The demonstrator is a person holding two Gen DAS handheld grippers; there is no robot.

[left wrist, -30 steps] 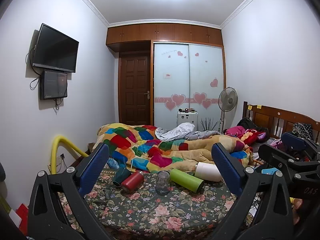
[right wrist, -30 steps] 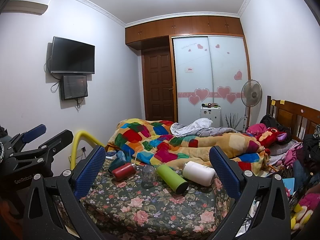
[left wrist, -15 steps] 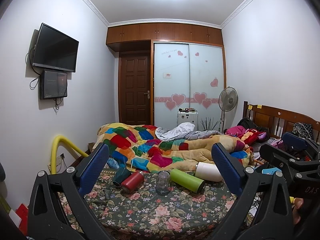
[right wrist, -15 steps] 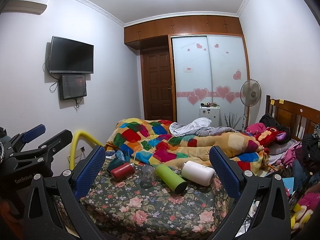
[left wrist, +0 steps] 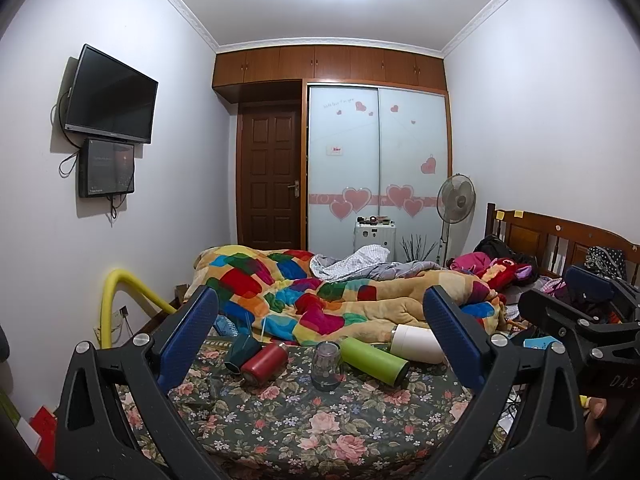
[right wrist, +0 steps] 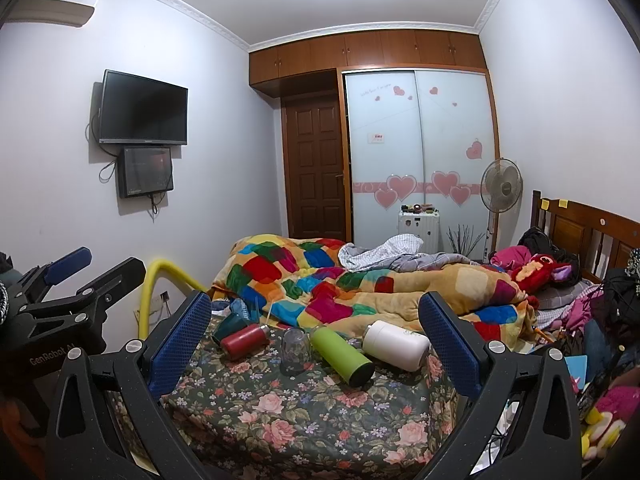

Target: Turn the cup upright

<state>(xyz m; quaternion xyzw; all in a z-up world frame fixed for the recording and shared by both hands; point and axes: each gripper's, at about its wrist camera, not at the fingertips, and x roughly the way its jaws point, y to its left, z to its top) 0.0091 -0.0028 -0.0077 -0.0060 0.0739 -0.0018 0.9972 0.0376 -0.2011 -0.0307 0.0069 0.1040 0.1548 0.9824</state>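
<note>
Both grippers are held back from the bed, well apart from the cups. The left gripper (left wrist: 320,336) is spread wide with nothing between its blue pads; the right gripper (right wrist: 316,332) is likewise released and carries nothing.

A row of vessels is seen on the floral bedspread (left wrist: 320,424), in front of the patchwork quilt (left wrist: 320,296). A dark teal cup (left wrist: 242,352) is lying on its side at the left end, touching a red bottle (left wrist: 266,362) also on its side. A clear glass cup (left wrist: 326,364) is standing in the middle; whether its mouth is up or down cannot be told. A green bottle (left wrist: 374,360) and a white bottle (left wrist: 416,344) are lying on their sides to the right.

In the right wrist view the same order is shown: teal cup (right wrist: 230,326), red bottle (right wrist: 244,340), glass cup (right wrist: 296,350), green bottle (right wrist: 342,354), white bottle (right wrist: 396,344).
</note>
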